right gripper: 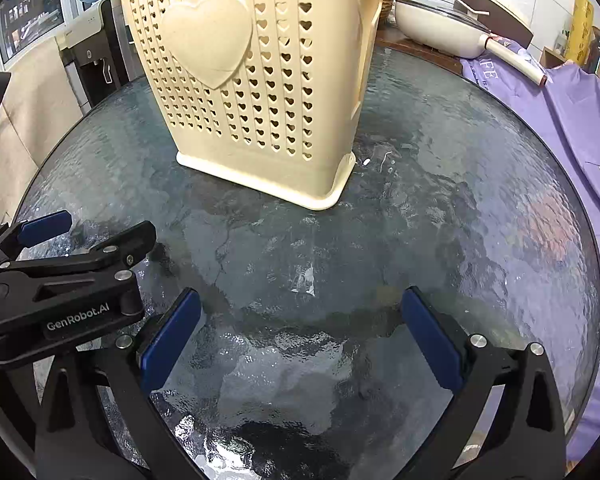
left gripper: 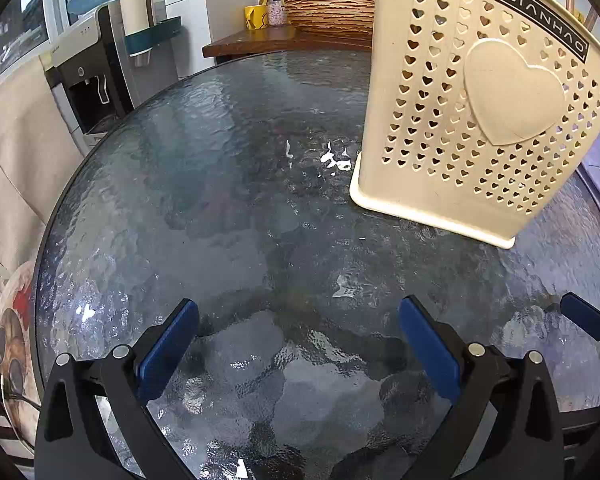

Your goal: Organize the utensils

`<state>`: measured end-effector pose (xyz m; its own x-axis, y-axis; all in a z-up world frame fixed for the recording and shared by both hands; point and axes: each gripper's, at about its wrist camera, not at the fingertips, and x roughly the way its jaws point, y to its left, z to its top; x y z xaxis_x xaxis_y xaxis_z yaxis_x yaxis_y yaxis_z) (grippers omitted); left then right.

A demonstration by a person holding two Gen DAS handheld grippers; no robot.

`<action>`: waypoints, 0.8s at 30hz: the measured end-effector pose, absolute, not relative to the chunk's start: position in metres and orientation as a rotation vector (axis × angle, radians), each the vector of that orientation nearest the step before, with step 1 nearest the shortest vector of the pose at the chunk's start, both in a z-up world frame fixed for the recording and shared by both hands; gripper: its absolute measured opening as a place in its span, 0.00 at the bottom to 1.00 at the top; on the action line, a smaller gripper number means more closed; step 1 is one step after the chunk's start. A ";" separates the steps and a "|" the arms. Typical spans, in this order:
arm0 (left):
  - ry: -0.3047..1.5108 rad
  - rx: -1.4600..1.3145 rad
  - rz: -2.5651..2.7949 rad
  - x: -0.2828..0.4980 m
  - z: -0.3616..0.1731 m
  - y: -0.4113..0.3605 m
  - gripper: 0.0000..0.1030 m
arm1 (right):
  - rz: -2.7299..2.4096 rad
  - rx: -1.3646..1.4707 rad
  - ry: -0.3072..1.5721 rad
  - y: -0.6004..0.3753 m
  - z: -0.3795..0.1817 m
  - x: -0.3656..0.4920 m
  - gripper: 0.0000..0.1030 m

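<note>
A cream plastic utensil holder point(left gripper: 480, 104) with heart-shaped holes and a big raised heart stands upright on the round textured glass table point(left gripper: 220, 200). In the right wrist view the holder point(right gripper: 252, 80) sits straight ahead at the table's middle. My left gripper point(left gripper: 298, 344) hovers low over the near glass, open, nothing between its blue pads. My right gripper point(right gripper: 300, 340) is also open and empty. The left gripper point(right gripper: 96, 236) shows in the right wrist view at the left. One blue finger of the right gripper point(left gripper: 584, 316) peeks in at the right of the left wrist view. No loose utensils are visible.
A water dispenser point(left gripper: 100, 76) stands beyond the table's left edge. A wooden counter point(left gripper: 268, 40) behind holds a yellow cup, bottles and a woven tray. A purple floral cloth point(right gripper: 572, 128) lies to the right, with a white lidded pan point(right gripper: 440, 24) behind it.
</note>
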<state>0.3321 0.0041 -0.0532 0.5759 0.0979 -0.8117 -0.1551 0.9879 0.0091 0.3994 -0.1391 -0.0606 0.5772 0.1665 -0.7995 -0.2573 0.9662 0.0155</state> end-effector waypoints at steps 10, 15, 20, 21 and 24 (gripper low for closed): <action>0.946 -0.065 0.149 0.332 -0.053 0.003 0.95 | 0.248 -0.107 0.922 -0.139 -0.061 0.398 0.96; 0.946 -0.065 0.149 0.332 -0.053 0.003 0.95 | 0.248 -0.107 0.922 -0.139 -0.061 0.397 0.96; 0.946 -0.065 0.149 0.332 -0.052 0.003 0.95 | 0.245 -0.105 0.922 -0.139 -0.061 0.397 0.96; 0.946 -0.065 0.149 0.332 -0.053 0.003 0.95 | 0.243 -0.104 0.922 -0.139 -0.061 0.397 0.96; 0.946 -0.066 0.149 0.332 -0.052 0.003 0.95 | 0.233 -0.101 0.922 -0.139 -0.061 0.397 0.96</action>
<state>0.3322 0.0033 -0.0524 0.5757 0.0984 -0.8117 -0.1559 0.9877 0.0092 0.3969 -0.1386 -0.0607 0.5811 0.1559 -0.7988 -0.2419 0.9702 0.0134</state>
